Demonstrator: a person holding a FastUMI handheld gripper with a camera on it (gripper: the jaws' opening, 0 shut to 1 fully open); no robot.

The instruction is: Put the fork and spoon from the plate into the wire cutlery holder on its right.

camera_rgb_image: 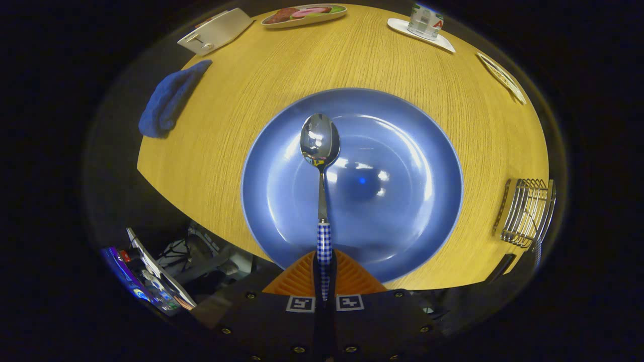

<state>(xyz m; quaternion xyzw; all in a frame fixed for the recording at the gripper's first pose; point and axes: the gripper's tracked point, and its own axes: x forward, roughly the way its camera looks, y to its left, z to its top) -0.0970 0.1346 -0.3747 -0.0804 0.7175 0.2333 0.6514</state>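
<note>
Off to the left of your jaws, beyond the plate, a blue cloth (168, 100) lies crumpled and soft on the wooden table (241, 80) — pale oak grain, matte. Farther out that way sits a white box-like item (216, 30), and beside it a small dish of sliced meat (304, 14).

Dead ahead now: your gripper (325, 274) is pinched tight on the spoon (321, 166), both fingers pressing the checked blue-and-white handle. The spoon's long axis runs straight out from the jaws, the polished steel bowl at the far end, mirror-bright, hanging over the blue plate (412, 201). That plate is glossy, round, shallow, its rim passing just under your fingertips. No fork lies on it that I can make out.

Here's what matters — the wire cutlery holder (526, 213) stands to the right of your jaws, just past the plate's right rim, near the table edge. It's thin chromed wire, open-topped, box-shaped. Something checked hangs at its near corner — possibly the fork's handle, too small to tell.

So you'd want to swing right, I judge, and tip the spoon so its length drops into the opening. Farther right and beyond, a glass on a coaster (425, 22) sits well apart.
</note>
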